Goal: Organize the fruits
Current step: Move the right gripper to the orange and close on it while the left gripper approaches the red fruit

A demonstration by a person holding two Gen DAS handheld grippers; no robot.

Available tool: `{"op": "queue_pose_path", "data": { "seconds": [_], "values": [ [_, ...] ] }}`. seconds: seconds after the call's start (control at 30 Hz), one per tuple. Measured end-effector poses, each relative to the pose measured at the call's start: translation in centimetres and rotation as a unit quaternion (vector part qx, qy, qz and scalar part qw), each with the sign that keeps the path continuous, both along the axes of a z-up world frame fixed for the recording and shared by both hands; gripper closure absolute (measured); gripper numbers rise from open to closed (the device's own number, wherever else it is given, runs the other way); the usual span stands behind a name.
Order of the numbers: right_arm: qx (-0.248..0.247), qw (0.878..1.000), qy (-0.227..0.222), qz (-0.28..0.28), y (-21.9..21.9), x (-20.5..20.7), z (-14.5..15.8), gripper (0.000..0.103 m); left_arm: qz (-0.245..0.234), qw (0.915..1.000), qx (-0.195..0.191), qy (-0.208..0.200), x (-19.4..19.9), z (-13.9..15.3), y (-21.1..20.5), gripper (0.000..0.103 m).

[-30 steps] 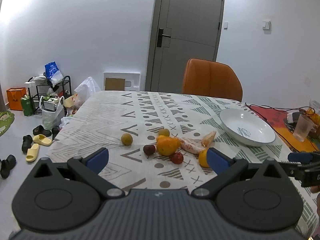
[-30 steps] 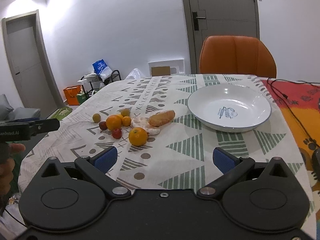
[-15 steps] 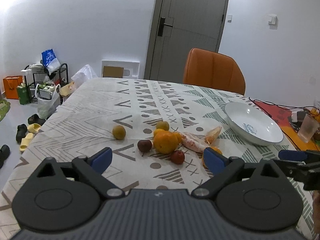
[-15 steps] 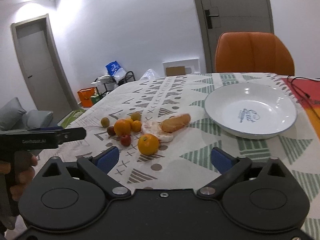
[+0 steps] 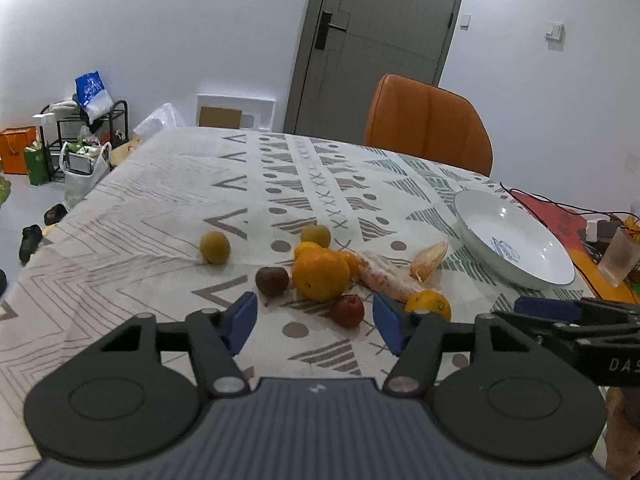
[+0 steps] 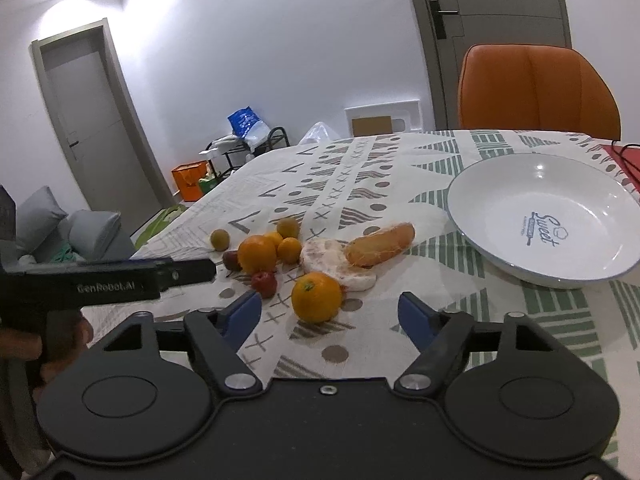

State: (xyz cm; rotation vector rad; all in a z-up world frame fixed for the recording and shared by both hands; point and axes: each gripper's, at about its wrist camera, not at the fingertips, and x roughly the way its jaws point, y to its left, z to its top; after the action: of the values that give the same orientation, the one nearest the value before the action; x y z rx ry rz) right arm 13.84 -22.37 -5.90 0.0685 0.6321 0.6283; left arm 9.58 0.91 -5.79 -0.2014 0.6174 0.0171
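Several fruits lie in a cluster on the patterned tablecloth: a large orange [image 5: 321, 274], a small red fruit [image 5: 347, 310], a dark plum [image 5: 272, 281], two yellow-green fruits [image 5: 215, 247], peeled citrus pieces [image 5: 384, 278] and another orange [image 6: 316, 297]. A white bowl [image 6: 516, 256] stands empty to the right. My left gripper [image 5: 314, 322] is open, low over the cloth just before the red fruit. My right gripper [image 6: 330, 314] is open, with the orange just ahead between its fingertips.
An orange chair [image 5: 428, 124] stands behind the table. A clear cup [image 5: 620, 256] and cables lie on a red mat [image 5: 560, 216] at the far right. Bags, a rack and shoes are on the floor to the left.
Both grippers have moved forward and lower toward the fruit cluster. The fruits and bowl have not moved.
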Motion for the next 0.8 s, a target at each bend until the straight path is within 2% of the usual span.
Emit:
{"op": "queue_pose_path", "data": {
  "seconds": [0.17, 0.3, 0.5, 0.8],
  "values": [
    [-0.004, 1.0, 0.015, 0.012, 0.6, 1.0, -0.5, 0.035, -0.006, 0.9999, -0.007, 0.005, 0.9, -0.6, -0.3, 0.043],
    [-0.005, 0.999, 0.031, 0.023, 1.2, 1.9, -1.1, 0.044, -0.007, 0.9999, -0.009, 0.01, 1.4, -0.9, -0.6, 0.045],
    [-0.008, 0.998, 0.042, 0.038, 2.0, 2.5, -1.7, 0.049, -0.012, 0.9995, -0.023, 0.018, 2.0, -1.4, -0.5, 0.054],
    [-0.019, 0.998, 0.043, 0.052, 3.2, 3.3, -2.3, 0.053, -0.02, 0.9988, -0.036, 0.027, 2.6, -2.0, -0.6, 0.06]
  ]
}}
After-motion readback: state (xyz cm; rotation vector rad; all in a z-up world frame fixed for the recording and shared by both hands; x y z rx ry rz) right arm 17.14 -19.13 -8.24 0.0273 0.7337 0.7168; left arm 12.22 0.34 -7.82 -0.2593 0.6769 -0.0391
